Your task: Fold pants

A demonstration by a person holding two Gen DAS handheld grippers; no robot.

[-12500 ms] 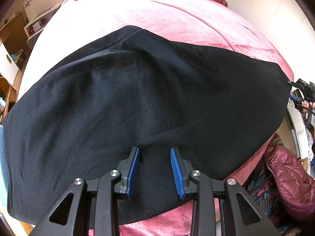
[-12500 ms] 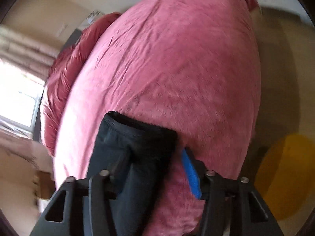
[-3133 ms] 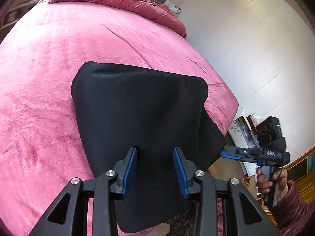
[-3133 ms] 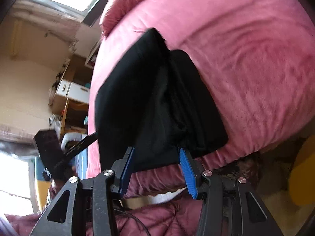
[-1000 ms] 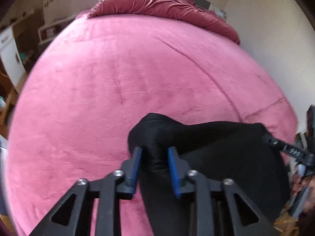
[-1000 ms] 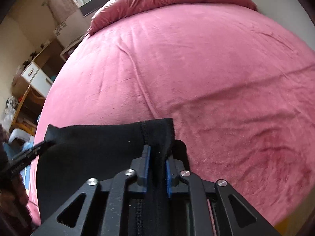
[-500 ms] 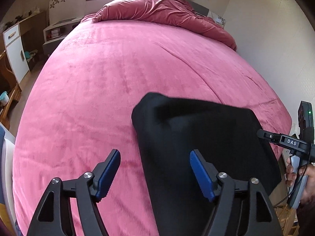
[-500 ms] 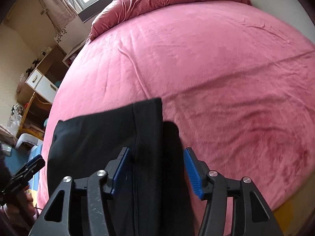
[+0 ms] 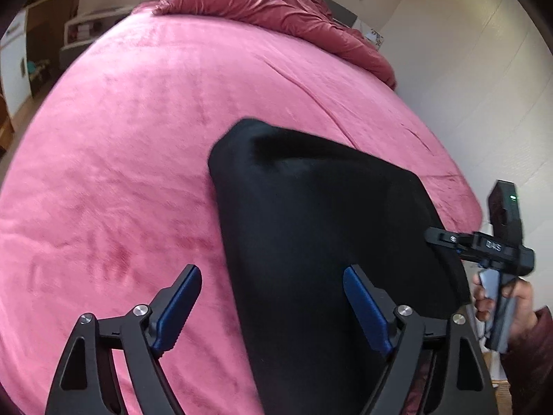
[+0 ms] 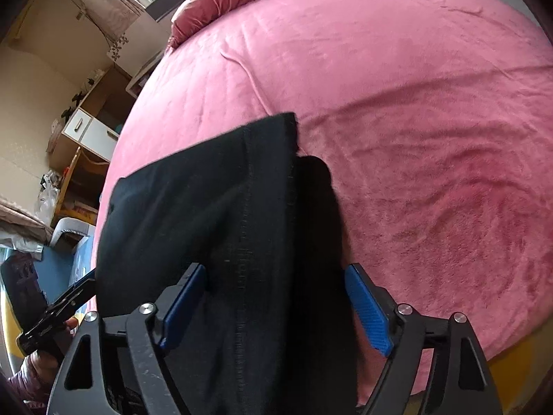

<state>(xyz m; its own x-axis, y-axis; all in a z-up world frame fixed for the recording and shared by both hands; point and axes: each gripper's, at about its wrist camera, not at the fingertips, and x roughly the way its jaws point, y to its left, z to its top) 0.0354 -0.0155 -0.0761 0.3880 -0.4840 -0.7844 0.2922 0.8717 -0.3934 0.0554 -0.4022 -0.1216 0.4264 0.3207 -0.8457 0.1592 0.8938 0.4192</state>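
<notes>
Pink blanket (image 9: 121,173) covers the whole bed, with a rumpled red duvet (image 9: 276,10) at the far end. From the left wrist, the left gripper (image 9: 273,307) hangs spread wide, empty, over the near left edge of the folded black pants (image 9: 328,224) lying flat on the blanket. From the right wrist, the right gripper (image 10: 276,304) is also spread wide, holding nothing, above the pants (image 10: 224,224), whose stitched seam runs toward it.
</notes>
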